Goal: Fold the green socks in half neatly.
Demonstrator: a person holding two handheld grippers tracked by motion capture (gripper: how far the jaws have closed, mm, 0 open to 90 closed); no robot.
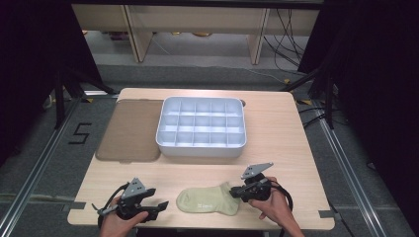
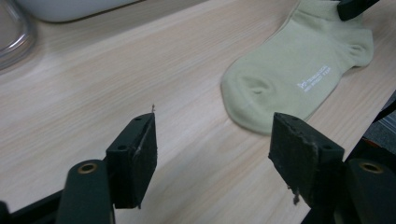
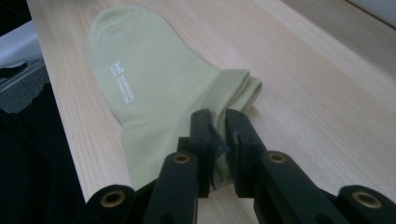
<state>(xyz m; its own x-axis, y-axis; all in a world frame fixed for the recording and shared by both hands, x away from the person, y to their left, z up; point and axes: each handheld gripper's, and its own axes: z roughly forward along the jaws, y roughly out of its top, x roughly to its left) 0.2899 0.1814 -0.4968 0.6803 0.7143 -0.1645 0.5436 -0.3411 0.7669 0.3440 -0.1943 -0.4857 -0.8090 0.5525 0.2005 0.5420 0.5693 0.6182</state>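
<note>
Our right gripper (image 3: 218,122) pinches the cuff of the sock (image 1: 207,200), which lies lengthwise along the table's near edge; its toe points toward our left gripper (image 2: 212,149), spread and empty.

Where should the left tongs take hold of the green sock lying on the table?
Grip the rounded toe end of the sock, coming in from its left side. It lies flat, the right tongs already pinch the cuff, and the left tongs stand open facing the free toe.

left gripper (image 1: 159,207): black body, grey three-cornered plate, black cable | right gripper (image 1: 234,191): same black, brass-ringed screw holes | hands bare
</note>
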